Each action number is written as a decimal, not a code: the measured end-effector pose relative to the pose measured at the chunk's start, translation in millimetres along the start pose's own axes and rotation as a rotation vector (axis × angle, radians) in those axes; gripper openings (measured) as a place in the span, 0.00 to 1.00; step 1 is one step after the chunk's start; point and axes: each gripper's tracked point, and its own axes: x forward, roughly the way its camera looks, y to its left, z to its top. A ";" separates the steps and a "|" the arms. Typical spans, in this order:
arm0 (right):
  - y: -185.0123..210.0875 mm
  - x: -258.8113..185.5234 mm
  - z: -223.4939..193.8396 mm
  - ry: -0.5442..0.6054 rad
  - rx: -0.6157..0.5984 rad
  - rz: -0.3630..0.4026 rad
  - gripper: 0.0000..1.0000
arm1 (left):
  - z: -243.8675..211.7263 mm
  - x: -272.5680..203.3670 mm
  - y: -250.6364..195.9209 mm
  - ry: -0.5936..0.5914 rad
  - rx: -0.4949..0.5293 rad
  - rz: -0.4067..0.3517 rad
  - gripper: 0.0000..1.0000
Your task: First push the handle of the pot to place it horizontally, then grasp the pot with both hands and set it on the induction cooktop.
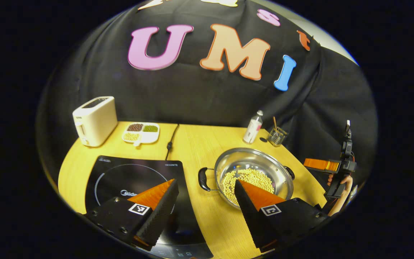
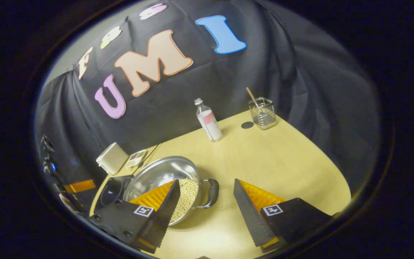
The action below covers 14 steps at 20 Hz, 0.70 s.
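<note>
A steel pot (image 1: pixel 250 162) holding pale beans stands on the wooden table to the right of the black induction cooktop (image 1: pixel 128 178). Its two black handles (image 1: pixel 203 178) point left and right, in line across the table. My left gripper (image 1: pixel 205 182) hovers open in front of the pot, the near-left handle showing between its fingers. In the right gripper view the pot (image 2: pixel 156 172) lies low and left, its near handle (image 2: pixel 212 192) between the spread fingers of my open right gripper (image 2: pixel 206 182). The right gripper (image 1: pixel 336 167), held by a hand, is off the table's right edge.
A cream toaster (image 1: pixel 95 120) and a divided dish of grains (image 1: pixel 141 132) stand at the back left. A small bottle (image 1: pixel 253 126) and a glass with a stick (image 1: pixel 277 136) stand at the back right. A power cable (image 1: pixel 171 142) runs back from the cooktop.
</note>
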 end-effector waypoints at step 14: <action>13.8 65.8 -53.6 0.302 0.124 0.111 0.89 | -30.6 95.0 -2.2 0.263 -0.066 -0.054 0.95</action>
